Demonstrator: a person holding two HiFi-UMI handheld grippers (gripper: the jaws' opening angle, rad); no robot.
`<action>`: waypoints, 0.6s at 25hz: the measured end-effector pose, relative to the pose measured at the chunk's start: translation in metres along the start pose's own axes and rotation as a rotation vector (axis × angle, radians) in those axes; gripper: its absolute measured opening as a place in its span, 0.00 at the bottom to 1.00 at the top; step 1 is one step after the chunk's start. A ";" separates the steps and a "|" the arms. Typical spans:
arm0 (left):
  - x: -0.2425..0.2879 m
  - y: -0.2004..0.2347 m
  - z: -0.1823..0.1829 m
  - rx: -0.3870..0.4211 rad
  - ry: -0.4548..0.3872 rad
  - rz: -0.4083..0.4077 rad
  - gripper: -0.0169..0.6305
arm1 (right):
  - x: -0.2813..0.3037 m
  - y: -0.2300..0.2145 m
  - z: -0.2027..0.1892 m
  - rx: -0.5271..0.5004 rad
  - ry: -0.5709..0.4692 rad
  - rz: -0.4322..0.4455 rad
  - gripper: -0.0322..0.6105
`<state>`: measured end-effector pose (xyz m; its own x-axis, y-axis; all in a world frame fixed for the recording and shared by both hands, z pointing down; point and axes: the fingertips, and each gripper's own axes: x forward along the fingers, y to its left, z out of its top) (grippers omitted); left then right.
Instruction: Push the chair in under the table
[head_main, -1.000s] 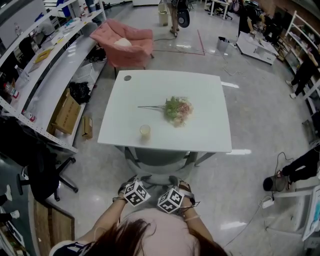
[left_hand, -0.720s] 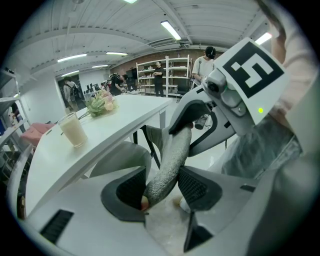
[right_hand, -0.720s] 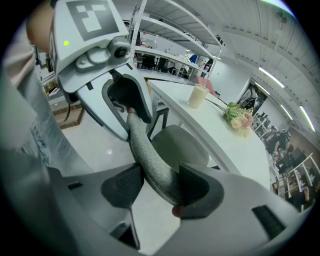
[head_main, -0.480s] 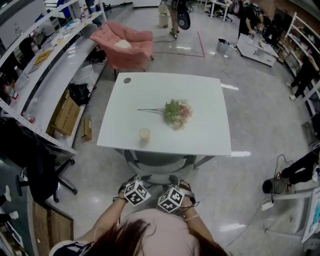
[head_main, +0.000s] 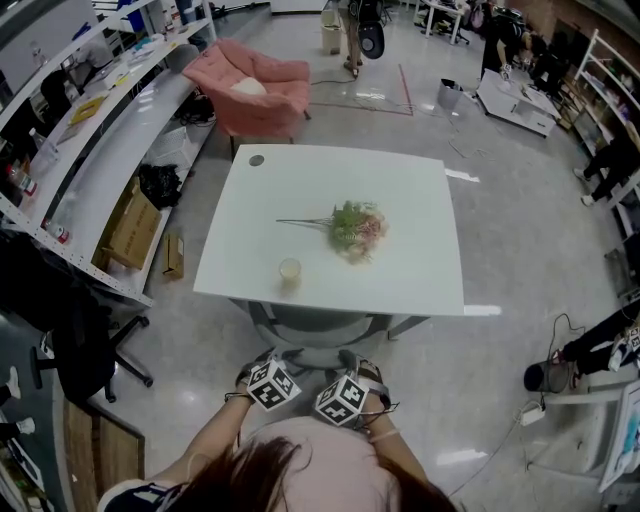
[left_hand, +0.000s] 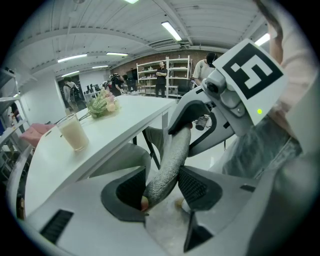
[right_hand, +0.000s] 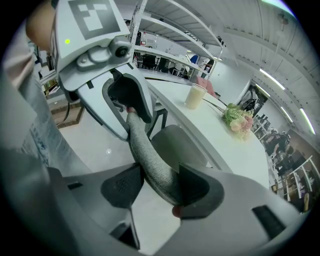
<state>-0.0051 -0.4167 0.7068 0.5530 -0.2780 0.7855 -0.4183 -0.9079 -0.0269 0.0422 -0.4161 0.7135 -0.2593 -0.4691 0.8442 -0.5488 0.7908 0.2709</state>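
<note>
L gripper (left_hand: 162, 186) is clamped on the grey fabric top rim of the chair (head_main: 315, 328) back, w/ the rim pinched betw. both jaws. Chair stands at the desk (head_main: 400, 190) near edge, seat mostly under the top, backrest just outside it. On the desk, close to the near edge and left of centre: cup (head_main: 290, 269) of pale drink, upright. Mid-desk: flower bunch (head_main: 352, 222) lying flat, stem toward the left edge. R gripper (right_hand: 159, 181), just beside the L one, grips the same rim tight.
</note>
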 end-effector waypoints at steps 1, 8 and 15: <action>0.000 0.001 0.000 0.000 -0.001 -0.001 0.34 | 0.001 0.000 0.000 0.000 0.000 -0.001 0.39; 0.003 0.006 0.002 -0.005 -0.003 0.001 0.35 | 0.003 -0.006 0.002 -0.004 -0.004 0.001 0.39; 0.006 0.013 0.004 -0.008 -0.005 0.008 0.35 | 0.008 -0.012 0.004 -0.009 -0.009 -0.006 0.39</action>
<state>-0.0042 -0.4310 0.7085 0.5530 -0.2864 0.7824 -0.4282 -0.9033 -0.0280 0.0438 -0.4308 0.7150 -0.2628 -0.4772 0.8386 -0.5431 0.7915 0.2802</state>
